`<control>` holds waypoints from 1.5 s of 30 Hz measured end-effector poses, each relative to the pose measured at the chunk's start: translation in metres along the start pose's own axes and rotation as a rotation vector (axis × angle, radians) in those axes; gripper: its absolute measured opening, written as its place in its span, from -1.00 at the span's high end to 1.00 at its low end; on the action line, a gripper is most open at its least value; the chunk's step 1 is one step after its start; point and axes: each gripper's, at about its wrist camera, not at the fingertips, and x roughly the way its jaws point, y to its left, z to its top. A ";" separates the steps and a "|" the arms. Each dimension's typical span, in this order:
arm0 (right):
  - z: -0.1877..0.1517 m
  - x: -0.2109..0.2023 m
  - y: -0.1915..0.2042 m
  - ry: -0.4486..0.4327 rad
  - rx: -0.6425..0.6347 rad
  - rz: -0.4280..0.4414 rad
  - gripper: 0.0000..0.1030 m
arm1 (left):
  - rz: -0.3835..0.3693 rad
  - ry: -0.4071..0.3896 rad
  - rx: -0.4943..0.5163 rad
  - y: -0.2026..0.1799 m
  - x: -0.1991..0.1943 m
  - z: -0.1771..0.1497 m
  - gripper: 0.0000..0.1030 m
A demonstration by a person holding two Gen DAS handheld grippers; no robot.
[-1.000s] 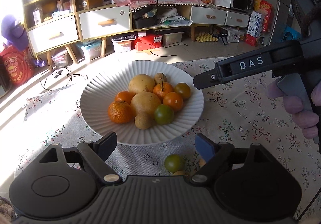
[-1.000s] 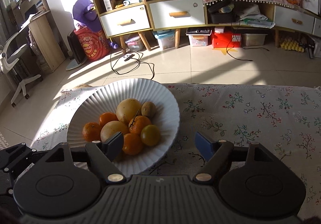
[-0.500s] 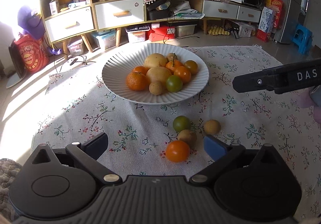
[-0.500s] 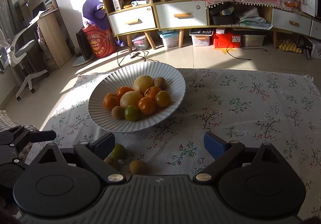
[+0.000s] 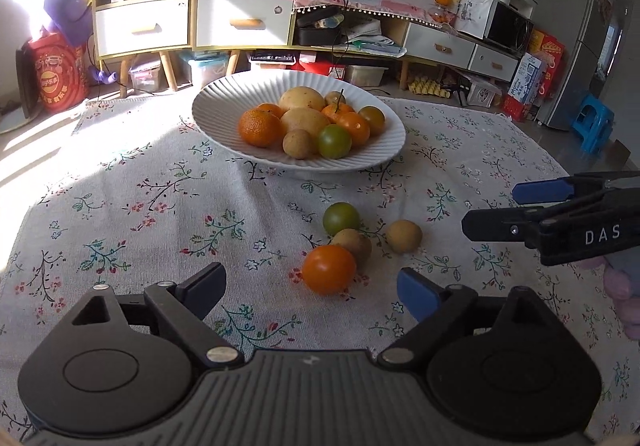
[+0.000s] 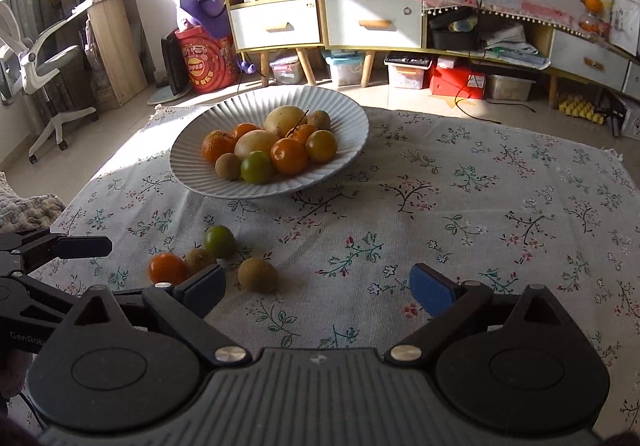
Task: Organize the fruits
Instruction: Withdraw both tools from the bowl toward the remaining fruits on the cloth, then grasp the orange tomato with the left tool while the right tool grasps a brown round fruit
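A white ribbed plate (image 5: pixel 224 102) (image 6: pixel 352 118) at the far middle of the floral cloth holds several oranges, green and brown fruits. Loose fruits lie on the cloth nearer me: an orange fruit (image 5: pixel 329 269) (image 6: pixel 167 268), a green fruit (image 5: pixel 341 219) (image 6: pixel 219 241) and two brown fruits (image 5: pixel 404 236) (image 6: pixel 257 275). My left gripper (image 5: pixel 312 290) is open and empty, just short of the orange fruit. My right gripper (image 6: pixel 316 288) is open and empty, with the loose fruits by its left finger. It also shows at the right in the left wrist view (image 5: pixel 492 210).
The floral cloth (image 6: pixel 480 206) covers the low table. Beyond it stand white drawer cabinets (image 6: pixel 372 24), storage boxes, cables on the floor and an office chair (image 6: pixel 36 58) at far left. A grey knitted cloth (image 6: pixel 24 206) lies at the table's left edge.
Both grippers have pulled back from the plate toward me. The loose fruits on the cloth have come into full view. Both stay open and empty.
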 end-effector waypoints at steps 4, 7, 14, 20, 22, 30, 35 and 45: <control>-0.010 0.001 0.003 -0.004 -0.028 0.004 -0.91 | -0.013 0.003 0.003 0.000 0.004 -0.003 -0.25; -0.014 0.003 0.004 -0.006 -0.039 0.016 -0.90 | -0.024 -0.006 -0.008 0.001 0.006 -0.004 -0.07; -0.015 0.011 0.012 0.006 -0.077 0.050 -0.67 | -0.054 0.005 -0.038 0.001 0.010 -0.002 0.46; -0.018 0.018 0.021 0.047 -0.101 0.093 -0.20 | -0.055 0.020 -0.076 0.005 0.013 0.000 0.63; -0.018 0.018 0.023 0.049 -0.111 0.098 -0.14 | -0.051 0.020 -0.078 0.005 0.013 0.000 0.64; -0.015 0.020 0.029 0.053 -0.118 0.099 0.11 | -0.030 0.037 -0.084 0.005 0.011 0.003 0.65; -0.010 0.023 0.031 0.057 -0.099 0.097 0.22 | -0.028 0.044 -0.079 0.003 0.010 0.003 0.65; -0.005 0.026 0.031 0.057 -0.073 0.080 0.32 | -0.006 0.058 -0.057 -0.002 0.012 0.004 0.65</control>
